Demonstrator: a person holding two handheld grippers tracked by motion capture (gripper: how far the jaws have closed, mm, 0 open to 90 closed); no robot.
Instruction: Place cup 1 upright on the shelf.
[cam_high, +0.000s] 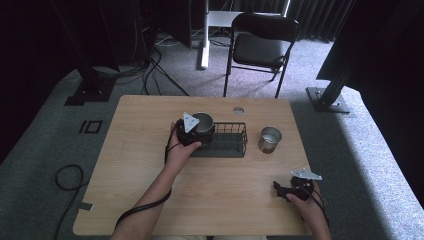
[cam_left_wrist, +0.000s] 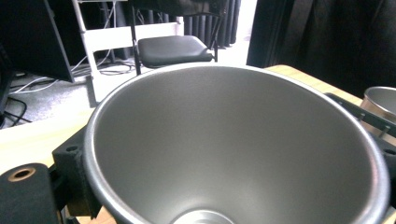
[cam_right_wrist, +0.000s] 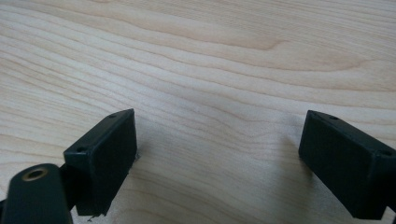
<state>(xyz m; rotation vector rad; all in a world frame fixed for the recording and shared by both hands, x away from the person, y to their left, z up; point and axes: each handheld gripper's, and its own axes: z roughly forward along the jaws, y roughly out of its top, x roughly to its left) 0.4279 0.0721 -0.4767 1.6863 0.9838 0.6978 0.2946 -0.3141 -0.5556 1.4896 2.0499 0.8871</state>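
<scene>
One steel cup (cam_high: 202, 123) stands upright, mouth up, in left tongs (cam_high: 196, 131)

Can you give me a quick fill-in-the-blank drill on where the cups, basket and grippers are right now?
1. The left gripper holds a metal cup at the ____ end of the wire basket.
2. The second metal cup stands on the table, to the ____ of the basket.
3. The right gripper hovers over bare wood with its jaws ____.
4. Beyond the table stands a black folding ____.

Missing words: left; right; open; chair
</scene>
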